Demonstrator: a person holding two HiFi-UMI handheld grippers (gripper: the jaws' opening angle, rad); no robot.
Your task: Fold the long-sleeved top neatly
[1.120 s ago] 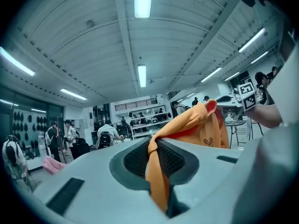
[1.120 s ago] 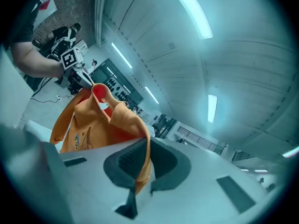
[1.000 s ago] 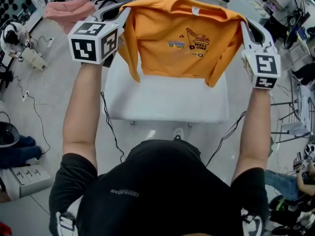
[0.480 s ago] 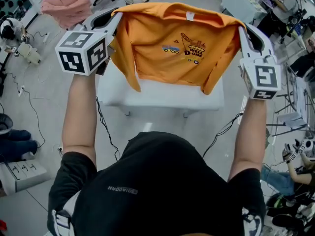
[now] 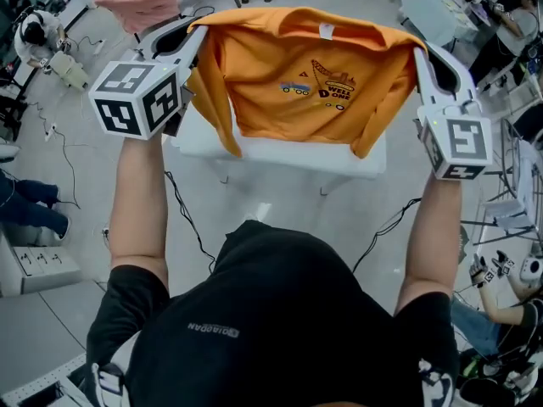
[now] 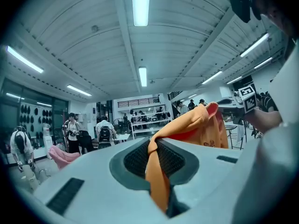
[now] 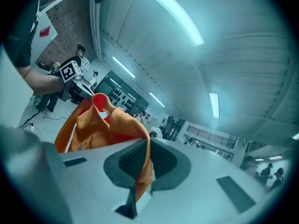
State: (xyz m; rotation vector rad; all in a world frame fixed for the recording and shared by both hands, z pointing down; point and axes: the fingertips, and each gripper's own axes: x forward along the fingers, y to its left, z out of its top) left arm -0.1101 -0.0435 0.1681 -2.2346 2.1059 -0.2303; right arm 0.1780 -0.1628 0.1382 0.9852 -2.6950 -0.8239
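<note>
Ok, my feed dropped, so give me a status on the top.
Left hand-held gripper shut on orange top, right hand-held gripper too. Top hangs spread above white table, not yet folded. Nothing seen in the way.

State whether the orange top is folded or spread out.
Spread, not folded: the orange top hangs open between the left gripper and right gripper, each shut on a shoulder, print showing.
</note>
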